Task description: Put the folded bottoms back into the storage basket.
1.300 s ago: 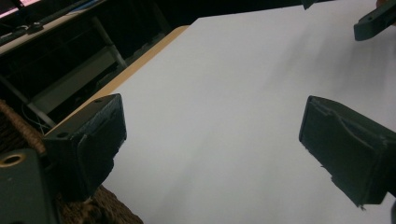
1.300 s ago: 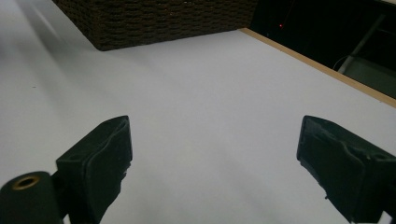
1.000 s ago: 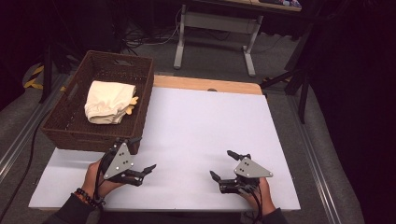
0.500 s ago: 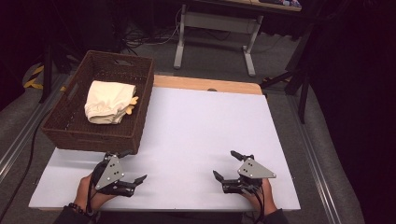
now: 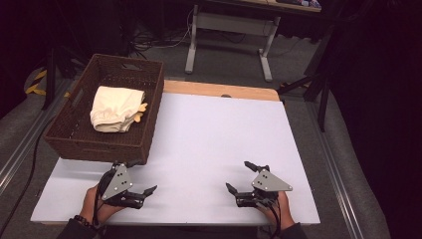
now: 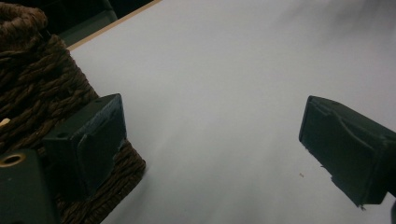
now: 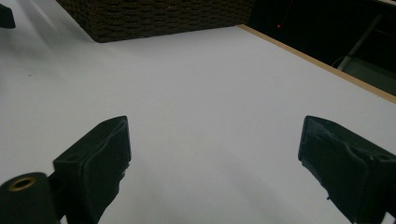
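Observation:
A dark brown wicker basket [image 5: 155, 102] stands on the white table's left rear, with a folded cream cloth [image 5: 115, 108] lying in it. My left gripper [image 5: 143, 175] rests open near the front edge, just in front of the basket's near right corner. In the left gripper view that gripper [image 6: 212, 140] has one jaw beside the basket's woven corner [image 6: 35, 93] and nothing between the jaws. My right gripper [image 5: 237, 175] is open at the front right, also with nothing in it. In the right gripper view it [image 7: 212, 158] faces bare tabletop, with the basket [image 7: 163, 18] far ahead.
The white tabletop [image 5: 219, 134] has a wooden strip [image 5: 219, 90] along its far edge. A desk frame [image 5: 226, 37] and cables stand on the floor beyond. Metal rails run along both sides of the table.
My left gripper has drawn back from the basket towards the table's front edge and slightly left. The right gripper has barely shifted. Both stay open.

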The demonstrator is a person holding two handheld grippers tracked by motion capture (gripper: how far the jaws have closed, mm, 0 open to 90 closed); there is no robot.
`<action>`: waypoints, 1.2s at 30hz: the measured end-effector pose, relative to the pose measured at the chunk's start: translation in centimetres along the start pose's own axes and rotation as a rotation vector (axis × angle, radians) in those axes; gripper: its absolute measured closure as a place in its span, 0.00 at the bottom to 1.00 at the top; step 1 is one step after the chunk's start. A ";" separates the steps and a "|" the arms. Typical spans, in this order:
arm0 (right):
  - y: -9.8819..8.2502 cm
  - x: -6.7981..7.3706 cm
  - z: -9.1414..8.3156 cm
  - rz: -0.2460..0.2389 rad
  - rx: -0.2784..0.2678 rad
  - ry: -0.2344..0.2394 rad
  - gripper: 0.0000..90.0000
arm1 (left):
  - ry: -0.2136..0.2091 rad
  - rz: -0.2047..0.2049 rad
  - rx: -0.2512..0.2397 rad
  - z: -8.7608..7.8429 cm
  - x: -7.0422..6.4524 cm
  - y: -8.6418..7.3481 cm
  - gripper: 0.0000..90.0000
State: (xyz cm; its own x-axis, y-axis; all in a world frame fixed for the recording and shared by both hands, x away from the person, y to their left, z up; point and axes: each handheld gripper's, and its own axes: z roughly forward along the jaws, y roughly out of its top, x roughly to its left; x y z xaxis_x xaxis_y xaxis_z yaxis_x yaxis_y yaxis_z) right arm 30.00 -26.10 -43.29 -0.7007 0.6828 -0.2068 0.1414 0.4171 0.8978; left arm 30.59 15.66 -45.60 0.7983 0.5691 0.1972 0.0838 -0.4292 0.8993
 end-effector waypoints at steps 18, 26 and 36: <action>-0.2 0.0 0.0 0.005 0.003 -0.004 0.11 | 0.000 0.009 -0.009 0.2 -0.2 0.3 0.09; -0.2 0.1 0.2 -0.004 0.013 -0.005 0.11 | -0.006 0.013 -0.006 0.2 -0.2 0.3 0.10; -0.2 0.3 0.2 -0.021 0.025 -0.010 0.13 | -0.005 0.019 0.003 0.3 -0.3 0.3 0.10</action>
State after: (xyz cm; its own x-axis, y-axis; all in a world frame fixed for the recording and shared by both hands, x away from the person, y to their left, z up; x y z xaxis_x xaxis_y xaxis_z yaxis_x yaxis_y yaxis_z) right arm 29.95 -25.89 -43.62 -0.6971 0.6792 -0.2296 0.1440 0.4464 0.8832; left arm 30.55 15.15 -45.52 0.8029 0.5571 0.2121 0.0706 -0.4423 0.8941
